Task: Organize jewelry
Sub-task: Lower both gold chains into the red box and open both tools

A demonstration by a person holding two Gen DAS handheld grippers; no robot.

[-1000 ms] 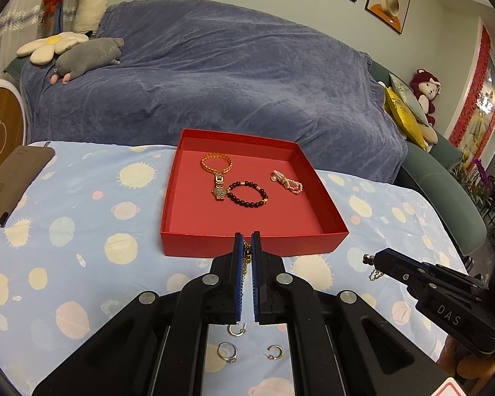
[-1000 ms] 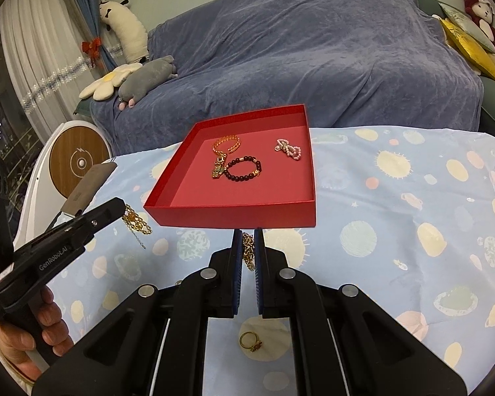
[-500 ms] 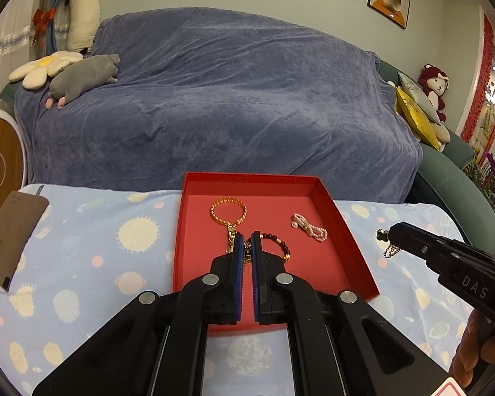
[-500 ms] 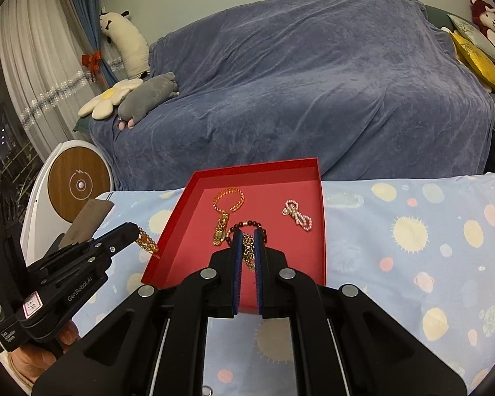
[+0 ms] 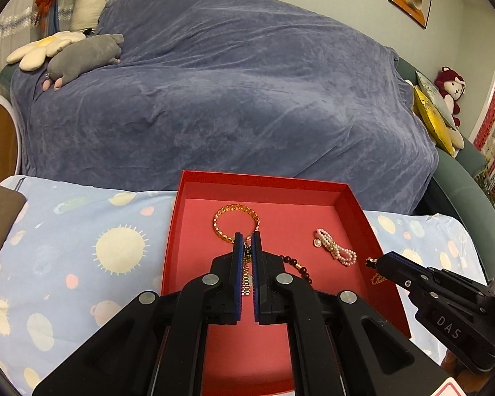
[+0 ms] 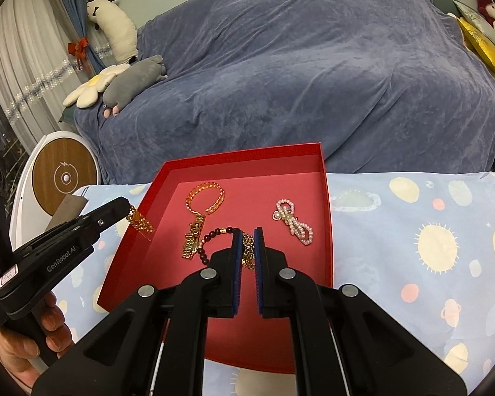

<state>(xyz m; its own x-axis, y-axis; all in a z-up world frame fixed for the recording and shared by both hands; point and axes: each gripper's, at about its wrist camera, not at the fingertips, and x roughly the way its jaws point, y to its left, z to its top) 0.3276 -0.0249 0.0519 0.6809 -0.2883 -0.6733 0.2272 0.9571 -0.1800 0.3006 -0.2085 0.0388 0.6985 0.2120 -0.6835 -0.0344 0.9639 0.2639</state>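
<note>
A red tray [image 5: 353, 201] lies on the patterned cloth. In it are a gold bracelet [image 5: 236, 222], a gold watch [image 6: 193, 237], a dark bead bracelet [image 6: 214, 236] and a pearl bracelet [image 5: 335, 250]. My left gripper [image 5: 247, 236] hangs over the tray's middle, shut on a gold chain [image 5: 247, 274] that dangles between its fingers. The right wrist view shows that left gripper [image 6: 123, 204] at the tray's left wall with its chain [image 6: 140, 226]. My right gripper [image 6: 247, 232] is shut on another gold chain [image 6: 247, 250] above the bead bracelet. From the left wrist, the right gripper [image 5: 378, 260] is at the tray's right side.
The light blue cloth [image 5: 82, 247] with sun prints covers the table. Behind it stands a sofa under a blue blanket [image 5: 231, 99] with plush toys [image 5: 82, 56]. A brown flat item [image 5: 0, 224] lies at the cloth's left edge, a round wooden-faced device [image 6: 64, 175] beyond it.
Both grippers have moved forward from the table's near side to over the red tray, each still holding its chain. The loose rings on the cloth have dropped out of view.
</note>
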